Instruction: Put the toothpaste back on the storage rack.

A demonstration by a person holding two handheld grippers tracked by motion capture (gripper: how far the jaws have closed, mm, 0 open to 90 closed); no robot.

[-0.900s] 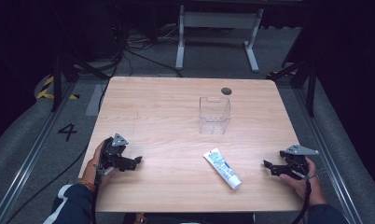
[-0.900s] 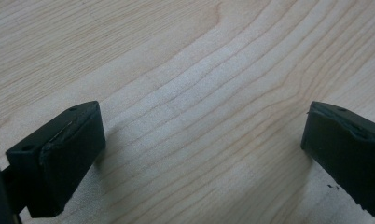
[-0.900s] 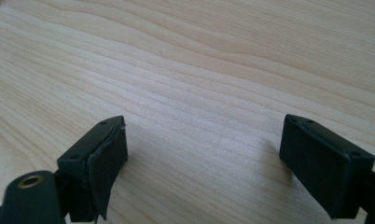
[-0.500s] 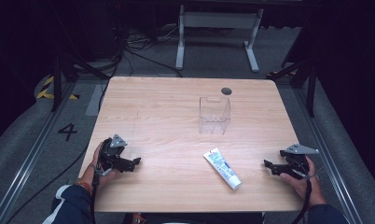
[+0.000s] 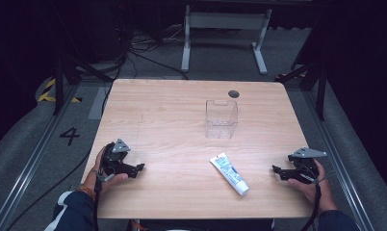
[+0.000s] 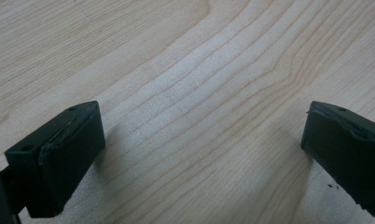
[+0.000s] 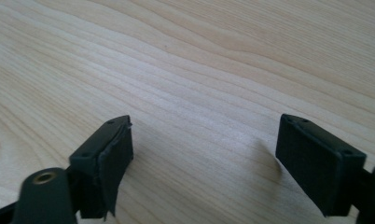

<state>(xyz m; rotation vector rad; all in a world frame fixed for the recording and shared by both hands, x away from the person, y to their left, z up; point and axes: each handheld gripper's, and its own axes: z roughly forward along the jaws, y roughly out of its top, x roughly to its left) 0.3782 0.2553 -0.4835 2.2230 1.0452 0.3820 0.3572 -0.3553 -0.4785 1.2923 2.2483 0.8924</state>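
Where the high view looks down: wooden desk [image 5: 153,110], clear plastic box [image 5: 221,119] upright near the far middle, white toothpaste tube [image 5: 229,173] with blue-green print lying flat and slantwise toward the near edge, between left gripper [image 5: 136,168] and right gripper [image 5: 277,171], well apart from both. Each resting low at the desk, held in a hand. Left gripper view: black fingers [image 6: 59,158] spread wide over bare wood grain, holding nothing. Right gripper view: fingers [image 7: 101,163] likewise wide apart, empty, wood between.

A lab: floor rails [image 5: 28,178], loose cables [image 5: 134,48], numbered floor marking [image 5: 69,136].
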